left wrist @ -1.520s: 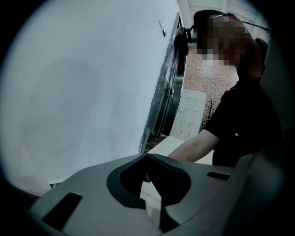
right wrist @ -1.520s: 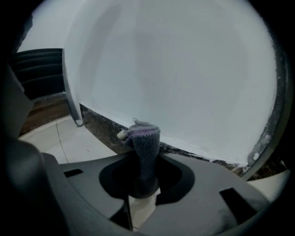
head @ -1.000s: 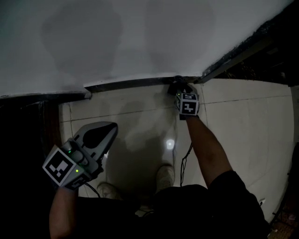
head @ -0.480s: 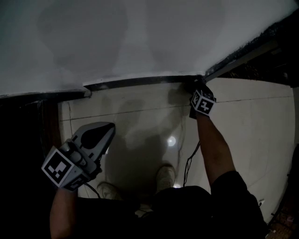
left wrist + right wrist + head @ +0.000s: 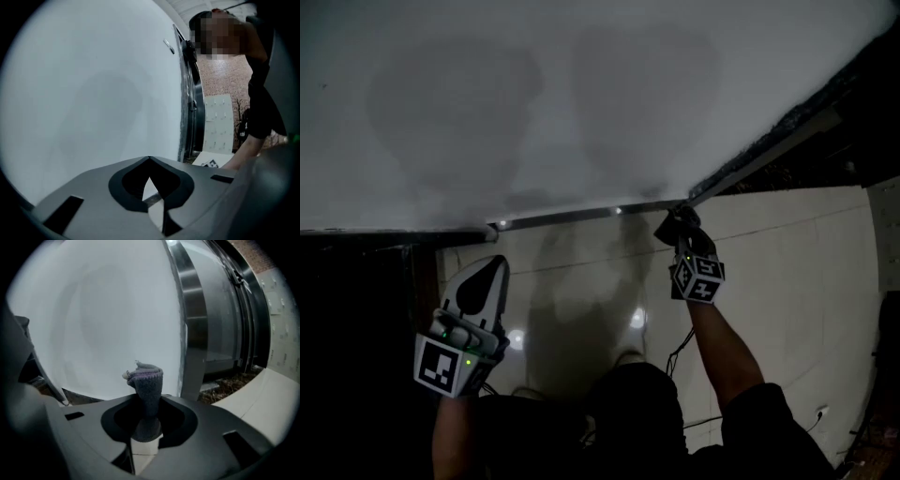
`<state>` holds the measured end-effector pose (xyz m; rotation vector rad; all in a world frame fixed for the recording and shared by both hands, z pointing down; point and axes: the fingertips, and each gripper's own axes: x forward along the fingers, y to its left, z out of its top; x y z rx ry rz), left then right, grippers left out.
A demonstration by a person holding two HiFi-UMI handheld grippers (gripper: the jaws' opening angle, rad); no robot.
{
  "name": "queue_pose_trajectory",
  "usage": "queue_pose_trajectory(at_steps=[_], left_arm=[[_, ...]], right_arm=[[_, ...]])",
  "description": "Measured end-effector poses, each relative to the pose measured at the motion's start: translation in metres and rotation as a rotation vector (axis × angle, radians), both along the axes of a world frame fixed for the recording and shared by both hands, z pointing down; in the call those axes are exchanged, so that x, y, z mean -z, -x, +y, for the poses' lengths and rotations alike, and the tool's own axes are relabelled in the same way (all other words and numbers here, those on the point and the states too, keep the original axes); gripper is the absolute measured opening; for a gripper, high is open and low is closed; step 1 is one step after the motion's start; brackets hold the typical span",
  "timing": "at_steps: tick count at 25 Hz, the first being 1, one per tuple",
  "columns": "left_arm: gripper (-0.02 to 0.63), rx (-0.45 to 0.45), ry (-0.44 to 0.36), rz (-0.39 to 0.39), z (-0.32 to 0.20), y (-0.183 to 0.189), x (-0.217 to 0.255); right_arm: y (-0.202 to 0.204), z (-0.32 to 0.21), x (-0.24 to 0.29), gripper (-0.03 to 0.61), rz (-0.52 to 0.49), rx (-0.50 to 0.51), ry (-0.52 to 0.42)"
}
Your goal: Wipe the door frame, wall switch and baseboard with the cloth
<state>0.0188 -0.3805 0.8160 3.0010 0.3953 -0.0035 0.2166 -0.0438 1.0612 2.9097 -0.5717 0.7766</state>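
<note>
The left gripper (image 5: pixel 495 267) hangs beside the white wall (image 5: pixel 581 94), its jaws closed together on nothing. The right gripper (image 5: pixel 676 225) pinches the grey cloth (image 5: pixel 146 383), whose bunched end pokes out past the jaws near the baseboard (image 5: pixel 572 217), beside the door frame (image 5: pixel 194 319).

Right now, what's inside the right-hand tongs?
A folded grey cloth, pinched in the right tongs, its tip poking out towards the white wall. The part squeezed between them is covered.

Left gripper (image 5: pixel 492 267) held low, fingers (image 5: pixel 93 197) together, empty. Right gripper (image 5: pixel 677 225) on outstretched arm, clamped on cloth (image 5: pixel 147 383).
</note>
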Motion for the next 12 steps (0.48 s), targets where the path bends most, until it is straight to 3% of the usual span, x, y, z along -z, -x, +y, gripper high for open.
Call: queue_pose_trajectory(at_steps=[3, 6, 9, 12], left_arm=[[0.001, 0.121, -0.055, 0.072, -0.035, 0.022, 0.087], [0.001, 0.185, 0.016, 0.103, -0.061, 0.045, 0.183], [0.000, 0.232, 0.048, 0.058, -0.073, 0.075, 0.263], [0.000, 0.268, 0.090, -0.001, -0.077, 0.110, 0.344]], right_arm=[[0.016, -0.020, 0.099, 0.091, 0.072, 0.077, 0.021], [0.023, -0.035, 0.222, 0.091, 0.152, 0.137, 0.041], [0.043, -0.035, 0.344, 0.091, 0.200, 0.185, 0.029], [0.074, -0.028, 0.470, 0.089, 0.239, 0.214, -0.054]])
